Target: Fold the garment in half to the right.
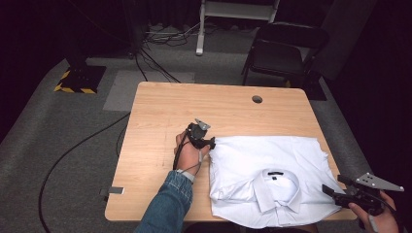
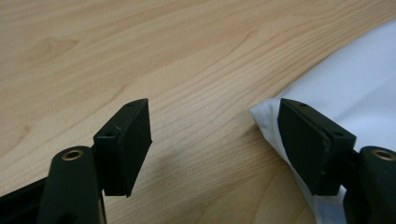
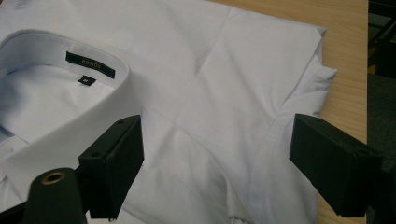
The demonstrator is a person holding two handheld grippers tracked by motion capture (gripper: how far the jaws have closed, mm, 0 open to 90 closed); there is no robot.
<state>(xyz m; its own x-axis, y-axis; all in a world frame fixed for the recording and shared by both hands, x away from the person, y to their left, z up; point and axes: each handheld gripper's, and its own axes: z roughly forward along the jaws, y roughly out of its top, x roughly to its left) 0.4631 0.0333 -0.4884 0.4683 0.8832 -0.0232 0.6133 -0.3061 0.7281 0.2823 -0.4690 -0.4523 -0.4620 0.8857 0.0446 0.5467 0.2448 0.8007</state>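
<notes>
White shirt [image 1: 272, 179] lies folded on the bench [image 1: 194, 107], collar up, filling the near-right part; its bottom fold hangs slightly past the near edge, and its right side runs close to the right edge. Collar [image 3: 70, 116] faces the near edge, with a dark label [image 3: 89, 64] inside it.

Left gripper [image 1: 208, 141] sits at the shirt's far-left corner, low on the bench. In the left gripper view its jaws are spread wide: one over bare wood, the other against the shirt's corner fold [image 2: 266, 116]. Nothing is pinched between them. A hand [image 1: 187, 153] with a denim sleeve [image 1: 167, 206] holds it.

Right gripper [image 1: 330, 190] is at the near-right corner of the bench, over the shirt's right shoulder area. Jaws are spread wide and pinch nothing; the right gripper view shows shirt fabric between and below them, with the folded sleeve edge [image 3: 317, 79] just beyond. Cannot tell whether the jaws touch the cloth.

Cable hole [image 1: 257, 99] is near the far edge, well apart from the shirt.
</notes>
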